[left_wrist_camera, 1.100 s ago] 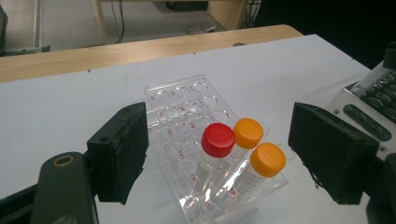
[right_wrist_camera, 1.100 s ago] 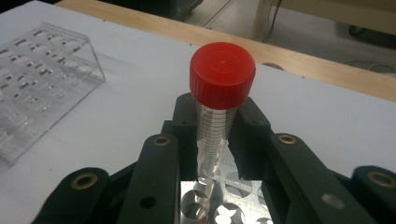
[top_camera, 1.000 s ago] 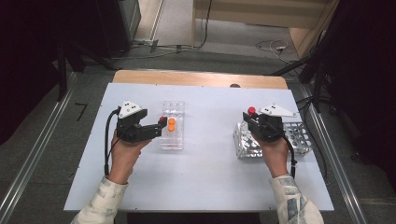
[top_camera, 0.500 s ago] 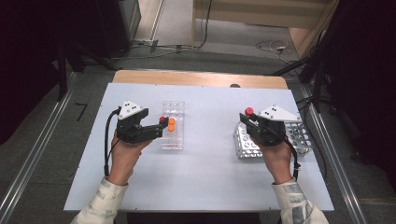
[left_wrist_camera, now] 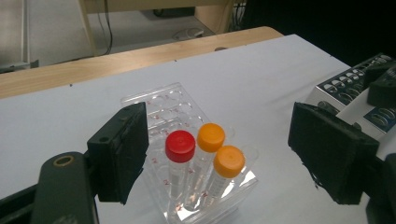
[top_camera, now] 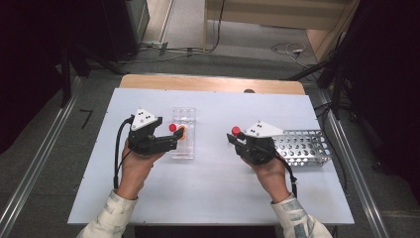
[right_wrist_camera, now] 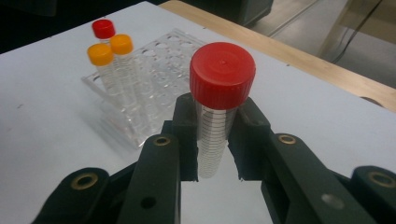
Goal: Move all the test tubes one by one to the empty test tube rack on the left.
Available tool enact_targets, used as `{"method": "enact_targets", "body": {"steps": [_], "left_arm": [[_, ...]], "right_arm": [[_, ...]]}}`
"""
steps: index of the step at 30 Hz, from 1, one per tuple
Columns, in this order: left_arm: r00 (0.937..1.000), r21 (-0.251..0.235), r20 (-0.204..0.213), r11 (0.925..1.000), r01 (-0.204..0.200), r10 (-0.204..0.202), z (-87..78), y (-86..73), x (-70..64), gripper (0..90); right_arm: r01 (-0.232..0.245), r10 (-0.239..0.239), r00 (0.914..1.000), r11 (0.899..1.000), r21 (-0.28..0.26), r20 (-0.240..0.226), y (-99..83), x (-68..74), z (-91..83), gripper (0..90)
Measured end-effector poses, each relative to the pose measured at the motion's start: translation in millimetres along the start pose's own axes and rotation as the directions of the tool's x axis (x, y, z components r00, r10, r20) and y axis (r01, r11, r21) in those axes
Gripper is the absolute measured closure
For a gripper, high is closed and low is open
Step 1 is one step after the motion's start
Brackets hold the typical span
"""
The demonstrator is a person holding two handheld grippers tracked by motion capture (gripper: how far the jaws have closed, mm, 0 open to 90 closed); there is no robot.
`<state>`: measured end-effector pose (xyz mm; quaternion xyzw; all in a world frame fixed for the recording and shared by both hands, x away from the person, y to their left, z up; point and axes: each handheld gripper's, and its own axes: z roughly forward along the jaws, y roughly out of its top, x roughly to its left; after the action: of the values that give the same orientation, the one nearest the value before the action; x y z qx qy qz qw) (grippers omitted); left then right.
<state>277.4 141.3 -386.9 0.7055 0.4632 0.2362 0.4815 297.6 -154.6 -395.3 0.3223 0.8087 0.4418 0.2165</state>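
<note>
A red-capped clear plastic tube (right_wrist_camera: pixel 219 107) is pinched upright by the right gripper (top_camera: pixel 236 136), between the metal rack (top_camera: pixel 302 147) and the clear plastic rack (top_camera: pixel 183 133). The left gripper (top_camera: pixel 174 139) is held spread beside the clear rack. Next, a free hole must be lined up with, judging by the carry.

A white desk in a dim workroom

The desk (top_camera: pixel 213 198) has a wooden strip (top_camera: pixel 213 82) along its far edge; grey floor (top_camera: pixel 44 148) surrounds it, cables (top_camera: pixel 282 49) trail beyond, and metal rails (top_camera: pixel 29 173) run alongside.
</note>
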Motion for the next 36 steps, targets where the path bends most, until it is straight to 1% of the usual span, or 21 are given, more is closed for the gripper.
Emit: {"method": "enact_targets", "body": {"steps": [3,8,11,15,18,19,21,24,27,30,33,36], "left_arm": [[0.9997,0.005,0.011,0.9998,-0.022,0.022,1.2,-0.1,-7.8,21.1],[0.9976,0.019,0.051,0.9986,-0.049,0.048,4.4,-0.8,-20.7,21.0],[0.9949,0.025,0.081,0.9978,-0.062,0.06,5.9,-1.6,-28.1,21.1],[0.9917,0.034,0.102,0.996,-0.082,0.078,7.7,-3.2,-36.9,21.1],[0.9886,0.036,0.119,0.9945,-0.098,0.093,8.5,-4.1,-40.9,22.3],[0.9875,0.038,0.125,0.9942,-0.1,0.095,8.9,-4.7,-42.1,23.9],[0.9841,0.047,0.147,0.9931,-0.107,0.099,10.5,-5.8,-44.3,27.8],[0.9747,0.07,0.191,0.9889,-0.131,0.116,13.9,-7.7,-47.8,34.5],[0.9682,0.083,0.216,0.9856,-0.148,0.127,16.3,-9.8,-50.7,43.5],[0.9645,0.088,0.226,0.9833,-0.159,0.136,18.0,-11.2,-52.1,51.0],[0.9614,0.085,0.244,0.9848,-0.151,0.127,18.4,-11.8,-51.6,60.1],[0.9606,0.085,0.25,0.9854,-0.147,0.122,18.7,-12.1,-51.1,66.3]], "right_arm": [[0.007,-0.007,0.9997,1.0,0.008,-0.025,-0.7,8.2,7.0,71.1],[0.026,-0.024,0.9977,0.999,0.032,-0.064,-4.1,24.0,18.6,71.1],[0.031,-0.028,0.9956,0.999,0.039,-0.089,-5.8,32.4,25.7,71.1],[0.037,-0.031,0.9931,0.998,0.053,-0.113,-6.7,42.0,34.4,71.1],[0.038,-0.03,0.9914,0.997,0.062,-0.127,-7.1,45.8,39.8,71.1],[0.036,-0.027,0.9901,0.997,0.066,-0.138,-7.3,47.2,41.4,71.1],[0.044,-0.033,0.9891,0.997,0.07,-0.144,-7.5,49.9,44.1,71.1],[0.049,-0.037,0.9876,0.996,0.075,-0.153,-7.3,54.8,46.6,71.1],[0.05,-0.038,0.9868,0.996,0.073,-0.157,-6.2,56.9,47.1,71.1],[0.06,-0.048,0.9857,0.996,0.068,-0.161,-5.3,58.2,46.9,71.1],[0.058,-0.046,0.9848,0.996,0.066,-0.167,-5.0,60.0,46.4,71.1],[0.057,-0.045,0.9845,0.996,0.066,-0.17,-4.4,61.1,45.6,71.1]]}}
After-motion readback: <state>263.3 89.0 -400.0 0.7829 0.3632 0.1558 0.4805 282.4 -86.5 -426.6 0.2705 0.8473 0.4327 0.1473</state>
